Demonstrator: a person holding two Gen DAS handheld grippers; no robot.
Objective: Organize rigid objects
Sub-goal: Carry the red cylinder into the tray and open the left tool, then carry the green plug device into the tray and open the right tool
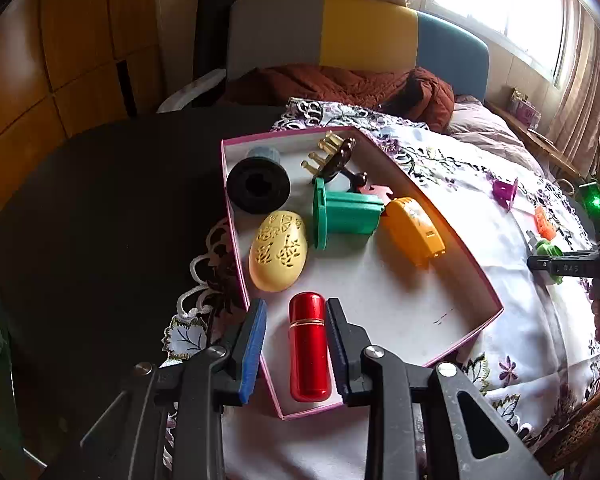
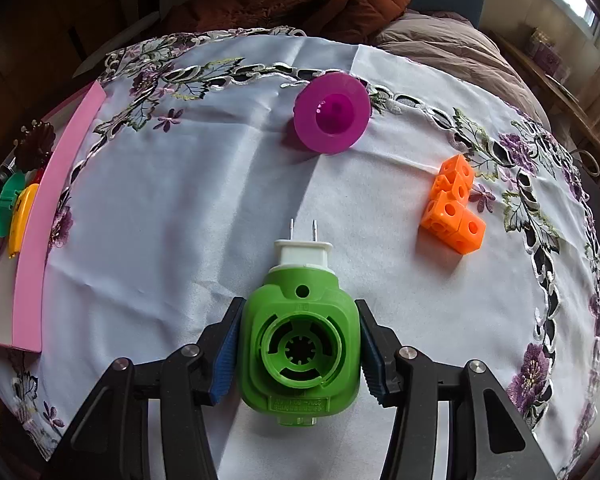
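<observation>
A red metal cylinder [image 1: 306,350] lies in the near corner of a pink-edged white box [image 1: 380,300]. My left gripper [image 1: 296,304] straddles it, open, with a gap between the blue pads and the cylinder. In the right wrist view my right gripper [image 2: 299,305] is shut on a green plug-in device [image 2: 300,344] with a white two-pin plug, which rests on the white embroidered cloth [image 2: 180,220]. A purple funnel-like disc [image 2: 331,113] and an orange block of cubes [image 2: 452,208] lie loose on the cloth beyond it.
The box also holds a black spool [image 1: 258,186], a yellow egg-shaped case [image 1: 278,250], a green cup [image 1: 344,212], an orange gadget [image 1: 414,228] and a brown hair claw [image 1: 336,156]. Its pink wall [image 2: 60,208] lies far left of the right gripper. A bed stands behind the table.
</observation>
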